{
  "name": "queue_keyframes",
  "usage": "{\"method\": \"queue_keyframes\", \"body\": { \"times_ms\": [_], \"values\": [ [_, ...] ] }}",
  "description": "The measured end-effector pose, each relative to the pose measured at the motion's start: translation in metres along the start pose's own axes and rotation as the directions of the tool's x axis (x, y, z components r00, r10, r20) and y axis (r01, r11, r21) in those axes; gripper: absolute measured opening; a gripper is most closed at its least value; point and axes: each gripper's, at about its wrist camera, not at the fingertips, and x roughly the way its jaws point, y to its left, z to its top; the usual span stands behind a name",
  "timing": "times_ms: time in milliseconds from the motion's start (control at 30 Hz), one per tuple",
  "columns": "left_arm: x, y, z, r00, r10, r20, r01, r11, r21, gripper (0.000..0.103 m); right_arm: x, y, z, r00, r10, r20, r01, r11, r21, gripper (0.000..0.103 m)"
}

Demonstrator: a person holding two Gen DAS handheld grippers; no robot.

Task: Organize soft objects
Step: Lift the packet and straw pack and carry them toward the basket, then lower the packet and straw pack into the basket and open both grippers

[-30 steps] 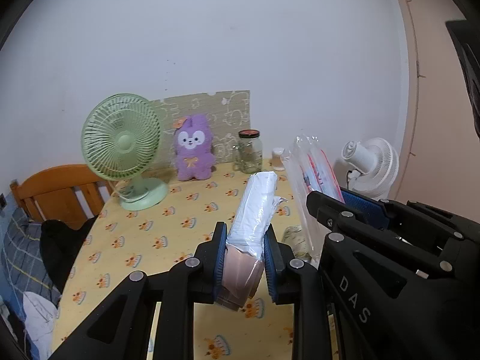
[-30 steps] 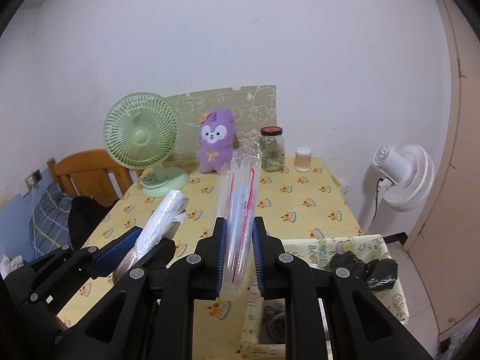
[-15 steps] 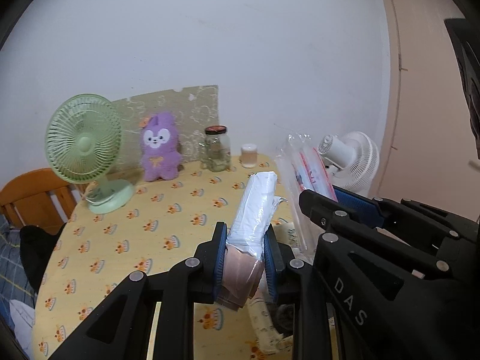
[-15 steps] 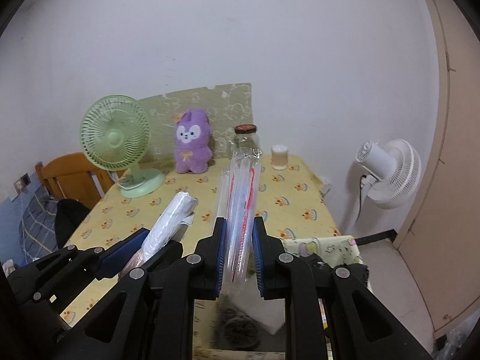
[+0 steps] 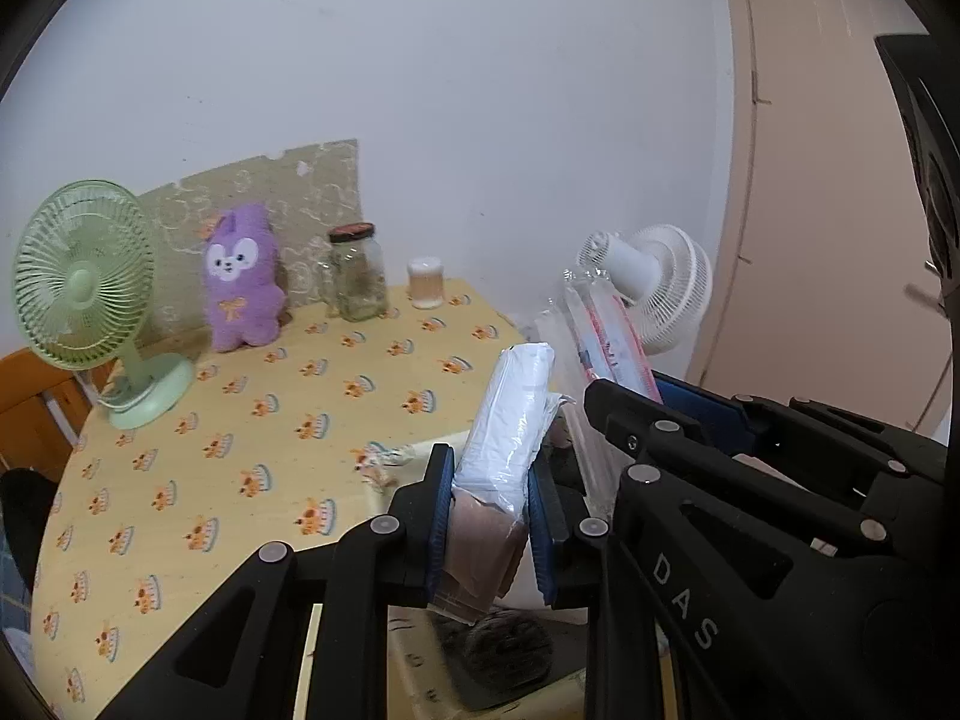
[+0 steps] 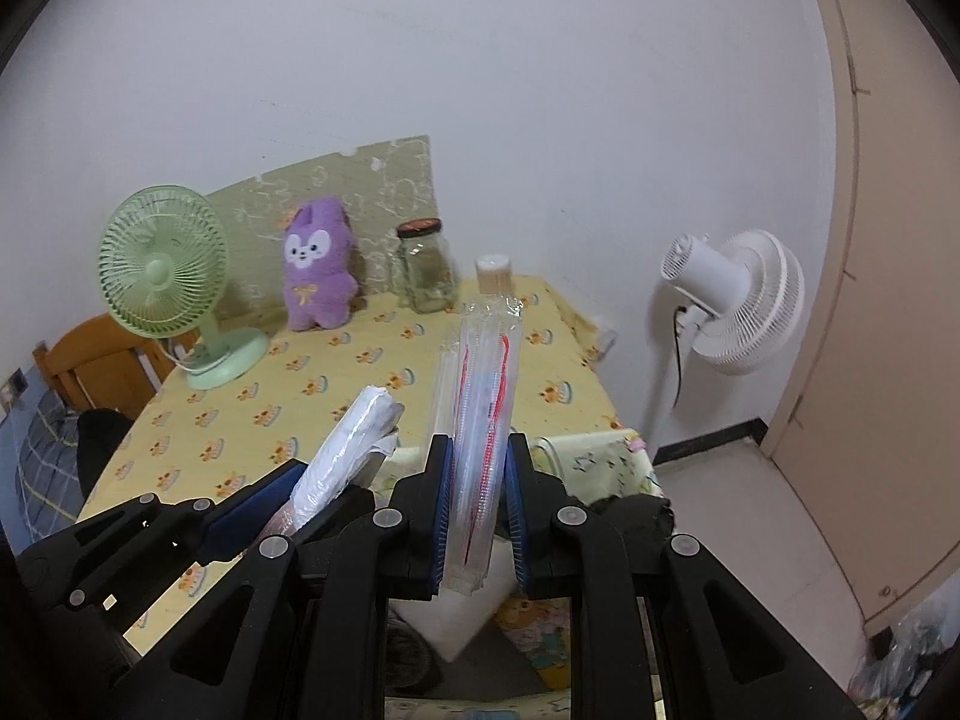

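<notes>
White wall backs the surface (image 6: pixel 372 360), which wears a yellow cloth with small orange prints. Along its far edge stand a green fan (image 6: pixel 165 264) near the far left corner, a purple plush toy (image 6: pixel 318 264), a glass jar (image 6: pixel 426 267) with something pale green inside, and a small capped cup (image 6: pixel 495 273) at the far right corner. Beyond the right edge there is open floor, with a white fan (image 6: pixel 741 300) standing by the wall.

My left hand-held gripper (image 5: pixel 489 516) is clamped on a white plastic-wrapped packet (image 5: pixel 510 426) whose lower end shows brown; the packet sticks up and forward above the near right part of the surface. My right hand-held gripper (image 6: pixel 477 516) is clamped on a clear plastic pack with red print (image 6: pixel 483 420), upright between the pads, above the near right corner. The two grippers are side by side, close together.

Compared with a second ago, both views have swung right: the green fan and plush toy sit further left, and the right edge and white fan show more. Below my grippers, past the near right corner, lies a pale printed fabric bag (image 6: pixel 600 456) with dark soft things in it; I cannot tell what they are.
</notes>
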Motion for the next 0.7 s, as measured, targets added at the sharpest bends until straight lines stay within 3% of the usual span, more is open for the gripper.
{"method": "queue_keyframes", "body": {
  "times_ms": [533,700],
  "values": [
    [0.030,-0.030,-0.011,0.991,-0.114,-0.072,0.118,0.992,0.053,0.024,0.015,-0.036,-0.021,0.997,-0.048,-0.052,0.051,0.997,0.058,0.020],
    [0.043,-0.033,-0.017,0.987,-0.120,-0.105,0.125,0.991,0.043,0.038,0.022,-0.044,-0.030,0.994,-0.058,-0.088,0.064,0.995,0.073,0.019]
  ]
}}
